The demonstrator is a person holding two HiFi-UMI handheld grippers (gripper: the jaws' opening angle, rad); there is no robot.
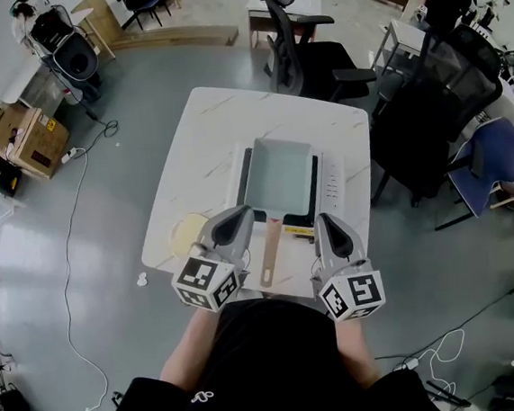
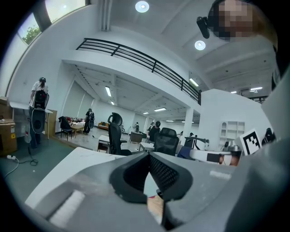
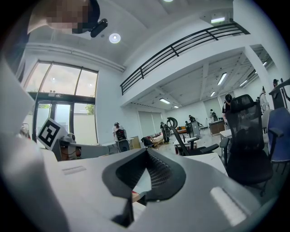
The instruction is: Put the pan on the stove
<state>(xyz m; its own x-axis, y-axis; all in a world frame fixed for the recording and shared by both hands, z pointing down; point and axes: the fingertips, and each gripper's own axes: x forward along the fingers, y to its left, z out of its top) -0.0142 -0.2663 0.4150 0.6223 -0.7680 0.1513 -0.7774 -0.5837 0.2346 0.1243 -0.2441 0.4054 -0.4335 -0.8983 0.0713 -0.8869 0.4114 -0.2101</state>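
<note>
Hovering at the near edge of the table [image 1: 205, 133], both tools flank the pan's wooden handle [image 1: 268, 255]: left gripper [image 1: 239, 215] at 7 o'clock of the pan [image 1: 279, 178], right gripper [image 1: 323, 220] at 5 o'clock.

Claw state: both pairs of jaws are pressed together with nothing between them. Each gripper view shows the ribbed pads meeting in a closed V, and neither touches the handle.

Pan: rectangular, pale inside, sitting flat on the stove [image 1: 332, 184]. It covers most of the dark cooking surface. Only a black strip shows at its 9 o'clock side, and the white control strip at 3 o'clock.

- Handle points to 6 o'clock, toward the person and overhanging the stove's front. Judged reason: it stays reachable and away from the heated area.
- Pan body looks squared up with the stove edges, so its weight rests on the plate and not on the rim.
- Both grippers point roughly level across the room, not down at the pan, which reads as a rest pose rather than an approach.

Judgement: the placement looks done, with no grip needed unless the pan wants centring.

Other items: a yellow disc [image 1: 187, 233] lies on the table at 8 o'clock of the pan, just beside the left gripper. A black office chair [image 1: 311, 59] stands at 12 o'clock beyond the table.
</note>
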